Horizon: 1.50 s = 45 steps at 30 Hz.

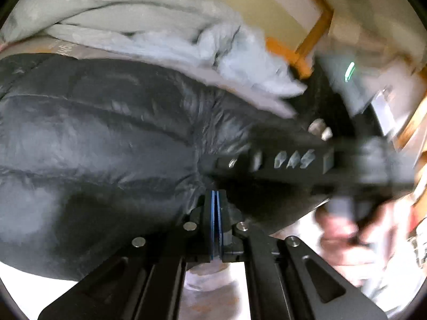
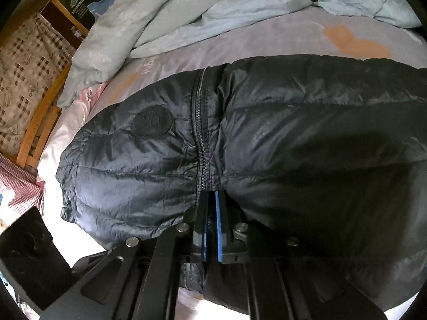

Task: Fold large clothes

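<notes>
Now the black puffer jacket (image 2: 267,133) is seen spread across the bed sheet (image 2: 267,37), its zipper (image 2: 199,133) running up the middle and a round logo patch (image 2: 152,121) sewn to the left of it. The right gripper (image 2: 212,200) is clenched at the jacket's near hem, right beside the foot of the zipper, with a thin fold of the black fabric pinched between the blue pads (image 2: 219,213). Over in the left wrist view, the left gripper (image 1: 215,200) is clamped tight as well, its blue pads pressed together on a gathered edge of the same jacket (image 1: 106,133), the quilted cloth puckered at the bite. The right-hand tool is caught as a blur across the right of that view, with a hand (image 1: 344,234) wrapped around its handle. A rumpled pale blue duvet (image 2: 186,5) is heaped beyond the jacket, and a wooden frame (image 2: 40,122) is glimpsed at the bed's left side.
</notes>
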Motion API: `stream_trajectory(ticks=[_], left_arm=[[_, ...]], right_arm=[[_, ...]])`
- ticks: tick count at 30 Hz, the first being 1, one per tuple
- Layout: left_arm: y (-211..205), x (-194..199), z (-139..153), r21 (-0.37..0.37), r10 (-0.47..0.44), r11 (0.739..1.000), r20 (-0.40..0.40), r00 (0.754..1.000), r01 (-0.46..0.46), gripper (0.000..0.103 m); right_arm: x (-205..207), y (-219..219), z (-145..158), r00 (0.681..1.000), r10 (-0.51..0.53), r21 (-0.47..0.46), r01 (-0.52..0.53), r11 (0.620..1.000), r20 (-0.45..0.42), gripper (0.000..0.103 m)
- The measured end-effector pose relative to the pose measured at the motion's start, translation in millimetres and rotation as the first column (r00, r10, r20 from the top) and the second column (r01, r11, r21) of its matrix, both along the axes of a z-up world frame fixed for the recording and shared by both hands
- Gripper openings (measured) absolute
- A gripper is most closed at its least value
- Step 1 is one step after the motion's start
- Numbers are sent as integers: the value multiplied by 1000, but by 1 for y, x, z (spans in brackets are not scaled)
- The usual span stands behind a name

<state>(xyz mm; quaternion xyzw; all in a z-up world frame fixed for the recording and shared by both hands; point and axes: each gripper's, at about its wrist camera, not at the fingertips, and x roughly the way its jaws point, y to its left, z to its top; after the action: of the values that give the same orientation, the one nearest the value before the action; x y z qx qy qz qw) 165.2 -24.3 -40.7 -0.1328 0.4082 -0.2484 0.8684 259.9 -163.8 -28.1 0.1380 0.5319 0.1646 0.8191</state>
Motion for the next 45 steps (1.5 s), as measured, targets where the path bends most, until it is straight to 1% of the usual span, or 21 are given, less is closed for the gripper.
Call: stream_trajectory(ticks=[1, 3, 5, 13, 21, 23, 25, 27, 29, 30, 31, 33, 34, 35, 36, 38, 39, 41, 42, 44, 45], left_arm=[[-5, 0, -5, 45, 18, 999, -9, 1000, -18, 1], [-4, -5, -9, 59, 30, 998, 17, 999, -31, 2], [-7, -9, -11, 118, 31, 992, 45, 999, -37, 2], [9, -9, -20, 51, 44, 998, -9, 999, -43, 2], [9, -13, -18, 31, 48, 998, -20, 999, -47, 2], [9, -17, -16, 37, 48, 998, -16, 999, -48, 3], [4, -14, -14, 51, 52, 997, -5, 999, -52, 3], [1, -15, -11, 63, 54, 997, 6, 999, -54, 3], [2, -22, -10, 62, 55, 997, 10, 998, -55, 3], [2, -22, -10, 61, 55, 997, 9, 998, -56, 2], [3, -24, -9, 60, 56, 997, 10, 998, -56, 2], [0, -20, -8, 64, 58, 996, 13, 998, -58, 2], [-1, -17, -8, 66, 58, 996, 15, 998, -59, 3], [-1, -20, -8, 67, 59, 996, 17, 998, -60, 2], [-2, -14, -8, 66, 60, 996, 17, 998, -61, 2], [-2, -6, -9, 58, 61, 996, 13, 998, -61, 2], [-1, -4, -10, 54, 61, 997, 11, 998, -61, 2], [0, -5, -10, 47, 63, 997, 9, 998, -63, 2], [1, -6, -10, 49, 62, 997, 11, 998, -63, 2], [-1, -7, -10, 60, 63, 996, 16, 998, -64, 2], [-1, -7, -9, 65, 63, 996, 19, 998, -64, 2]], right_arm=[[2, 0, 1, 1000, -9, -1, 9, 1000, -8, 4], [3, 5, 5, 1000, -20, -15, 20, 1000, -10, 4], [5, 14, 7, 1000, -6, -58, 7, 998, 13, 4], [33, 23, 9, 995, -56, -108, 64, 992, 81, 4], [87, 25, -8, 998, -63, -66, 65, 996, 29, 4], [84, 22, -6, 996, -93, -65, 94, 993, 15, 3], [59, 18, 13, 992, -108, -79, 113, 990, 69, 3], [7, 11, 44, 973, -66, -138, 98, 986, 222, 12], [-34, -6, 59, 952, -78, -130, 121, 984, 297, 40], [-58, -22, 66, 941, -98, -100, 137, 986, 324, 64], [-71, -33, 69, 935, -105, -82, 141, 987, 338, 72], [-105, -65, 75, 924, -133, -16, 149, 989, 359, 74], [-119, -84, 74, 921, -164, 46, 158, 986, 354, 81], [-134, -106, 69, 911, -237, 133, 203, 970, 337, 87], [-147, -128, 59, 889, -341, 217, 283, 934, 306, 87], [-158, -154, 37, 850, -478, 310, 403, 861, 222, 87], [-159, -164, 23, 827, -537, 342, 462, 819, 169, 87], [-154, -173, 6, 796, -594, 370, 520, 770, 118, 87], [-153, -177, 2, 778, -615, 385, 534, 753, 124, 87], [-154, -179, 0, 696, -689, 401, 583, 707, 203, 87], [-151, -179, -1, 682, -699, 407, 588, 699, 215, 87]])
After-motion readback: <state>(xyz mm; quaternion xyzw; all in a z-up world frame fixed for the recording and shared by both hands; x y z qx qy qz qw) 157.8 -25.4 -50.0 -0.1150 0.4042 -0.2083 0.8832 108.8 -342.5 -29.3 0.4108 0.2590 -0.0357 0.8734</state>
